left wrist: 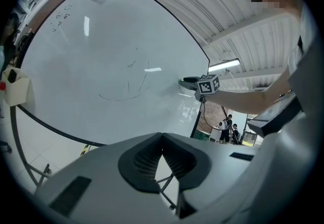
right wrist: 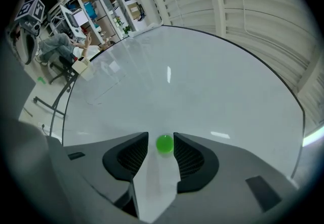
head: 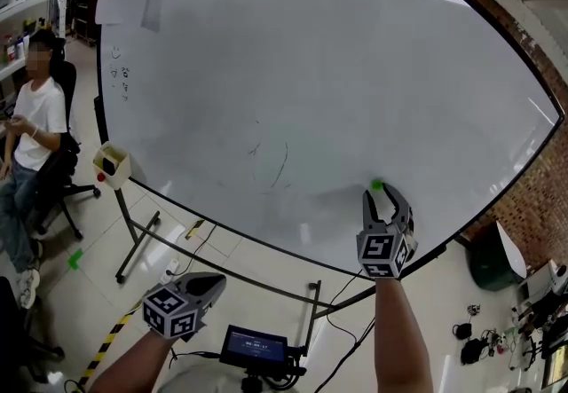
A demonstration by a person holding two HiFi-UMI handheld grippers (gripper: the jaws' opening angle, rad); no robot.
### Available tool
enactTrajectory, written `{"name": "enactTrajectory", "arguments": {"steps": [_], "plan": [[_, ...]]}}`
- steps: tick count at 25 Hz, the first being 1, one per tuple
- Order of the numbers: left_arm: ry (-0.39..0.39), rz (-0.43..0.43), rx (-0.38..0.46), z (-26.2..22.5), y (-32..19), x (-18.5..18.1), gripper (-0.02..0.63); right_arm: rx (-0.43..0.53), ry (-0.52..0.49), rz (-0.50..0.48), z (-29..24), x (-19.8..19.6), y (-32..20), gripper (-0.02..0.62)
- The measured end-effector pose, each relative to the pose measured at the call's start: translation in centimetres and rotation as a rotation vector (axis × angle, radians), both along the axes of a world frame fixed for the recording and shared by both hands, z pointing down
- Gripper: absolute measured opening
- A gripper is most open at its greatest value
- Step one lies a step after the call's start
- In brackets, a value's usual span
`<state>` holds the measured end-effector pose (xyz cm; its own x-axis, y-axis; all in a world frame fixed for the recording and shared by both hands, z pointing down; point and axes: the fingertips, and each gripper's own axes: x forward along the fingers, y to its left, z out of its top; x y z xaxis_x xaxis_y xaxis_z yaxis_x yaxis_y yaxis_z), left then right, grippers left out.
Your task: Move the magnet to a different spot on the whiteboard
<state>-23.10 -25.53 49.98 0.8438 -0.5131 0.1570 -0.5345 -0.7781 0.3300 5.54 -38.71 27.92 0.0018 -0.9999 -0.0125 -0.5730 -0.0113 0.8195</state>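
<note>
Magnet (right wrist: 164, 144) low on the right of the whiteboard (head: 311, 72), sitting between the spread right tongs (right wrist: 161, 137) with no pinch on it, left tongs (left wrist: 162, 135) pressed together and empty; easily clipped and slid or knocked off by a crooked pull-back.

The whiteboard (head: 311, 72) is smooth and glossy, the green magnet (right wrist: 164, 144) shiny plastic, the brick wall (head: 541, 196) rough.

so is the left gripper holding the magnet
No, the left gripper has its jaws together on nothing, while the green magnet sits on the whiteboard between the parted jaws of the right gripper.
</note>
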Motion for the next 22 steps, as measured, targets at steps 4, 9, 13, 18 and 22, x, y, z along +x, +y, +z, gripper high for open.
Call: {"name": "enactTrajectory", "arguments": {"steps": [4, 9, 13, 18, 22], "plan": [[-0.02, 0.025, -0.007, 0.5, 1.2, 0.9, 0.025, -0.01, -0.074, -0.025, 0.7, 0.1, 2.1, 0.176], [-0.036, 0.083, 0.002, 0.1, 2.4, 3.6, 0.025, -0.032, -0.23, -0.06, 1.5, 1.3, 6.3, 0.169], [-0.045, 0.127, 0.001, 0.3, 3.7, 5.8, 0.025, -0.108, -0.41, -0.059, 3.7, 3.1, 10.2, 0.133], [-0.051, 0.163, 0.005, 0.4, 5.4, 7.8, 0.025, -0.148, -0.629, -0.11, 5.0, 3.7, 15.6, 0.069], [-0.049, 0.153, 0.027, 0.1, 6.0, 9.0, 0.025, -0.184, -0.79, -0.182, 6.4, 3.9, 18.7, 0.033]]}}
